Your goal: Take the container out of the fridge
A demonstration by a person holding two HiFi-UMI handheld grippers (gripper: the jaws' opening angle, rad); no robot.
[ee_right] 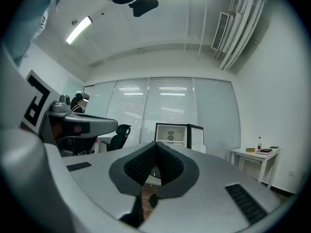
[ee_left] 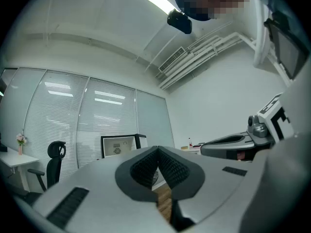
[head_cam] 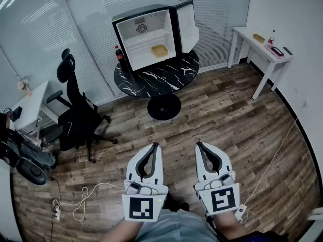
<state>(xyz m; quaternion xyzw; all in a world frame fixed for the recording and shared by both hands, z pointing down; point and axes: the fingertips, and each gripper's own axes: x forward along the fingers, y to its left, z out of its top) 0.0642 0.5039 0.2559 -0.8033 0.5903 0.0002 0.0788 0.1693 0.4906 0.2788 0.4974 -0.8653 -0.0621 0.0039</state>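
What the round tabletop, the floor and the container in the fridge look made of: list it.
Tabletop: black with white veins, glossy; marble or a marble-look surface.
Floor: brown planks with grain; wood or laminate.
Container: yellow; probably plastic, too small to confirm.

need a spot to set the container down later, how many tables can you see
3: the round black table under the fridge, a white table by the right wall, and a white desk at far left, partly visible. Others may lie outside the frame.
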